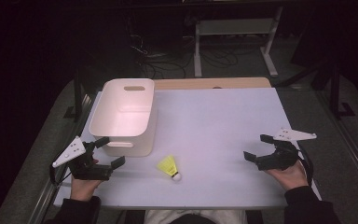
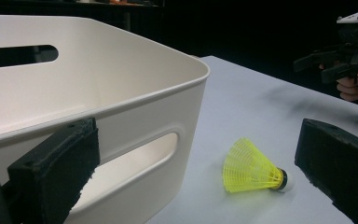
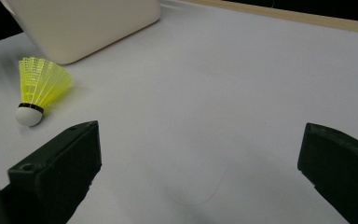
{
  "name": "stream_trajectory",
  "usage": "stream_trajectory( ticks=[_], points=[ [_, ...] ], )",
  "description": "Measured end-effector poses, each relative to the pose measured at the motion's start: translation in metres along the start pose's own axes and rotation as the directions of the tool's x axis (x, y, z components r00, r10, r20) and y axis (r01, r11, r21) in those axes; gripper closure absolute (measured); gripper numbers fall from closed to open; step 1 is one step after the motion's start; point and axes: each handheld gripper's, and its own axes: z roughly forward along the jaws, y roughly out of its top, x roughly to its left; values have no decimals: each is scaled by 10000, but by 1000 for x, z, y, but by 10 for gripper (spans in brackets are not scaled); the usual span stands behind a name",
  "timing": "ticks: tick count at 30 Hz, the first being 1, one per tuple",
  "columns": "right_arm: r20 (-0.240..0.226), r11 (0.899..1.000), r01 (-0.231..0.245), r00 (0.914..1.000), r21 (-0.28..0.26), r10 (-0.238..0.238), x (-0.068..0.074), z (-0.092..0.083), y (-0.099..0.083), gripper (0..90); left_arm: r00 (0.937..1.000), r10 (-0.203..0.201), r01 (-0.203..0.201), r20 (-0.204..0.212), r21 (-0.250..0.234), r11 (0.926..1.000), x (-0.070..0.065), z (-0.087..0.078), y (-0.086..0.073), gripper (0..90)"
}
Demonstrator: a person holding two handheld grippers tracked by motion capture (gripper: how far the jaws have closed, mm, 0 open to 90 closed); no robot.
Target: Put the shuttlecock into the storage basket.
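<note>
White table (image 1: 223, 121) spread across the high view, bare apart from two items. White plastic bin (image 1: 123, 116) standing upright at the left side, open top, slot handles in its near and far walls, nothing visible inside. Left gripper (image 1: 108, 151) held low at the near left edge, just beside the bin's near wall; jaws spread wide, gripping nothing, one jaw close against the bin wall in the left gripper view, contact not certain. Right gripper (image 1: 256, 147) held at the near right edge, well apart from the bin; jaws likewise wide apart over bare table, touching nothing. Yellow shuttlecock (image 1: 169, 167) lying on its side on the table just in front of the bin's near right corner, between the two grippers and nearer the left one, white cork tip toward the person, skirt toward the bin; free of both grippers
</note>
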Motion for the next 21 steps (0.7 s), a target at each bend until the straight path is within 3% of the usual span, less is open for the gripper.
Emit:
stream_trajectory(
  ticks=[7,21],
  points=[
    [48,9983,428,9991,406,-430,9,3,10,0,10000,-2,2,-12,16,10000,0,0,0,0],
    [-250,9971,664,9975,359,-656,19,3,21,0,10000,2,-2,-50,14,10000,0,0,0,0]
  ],
)
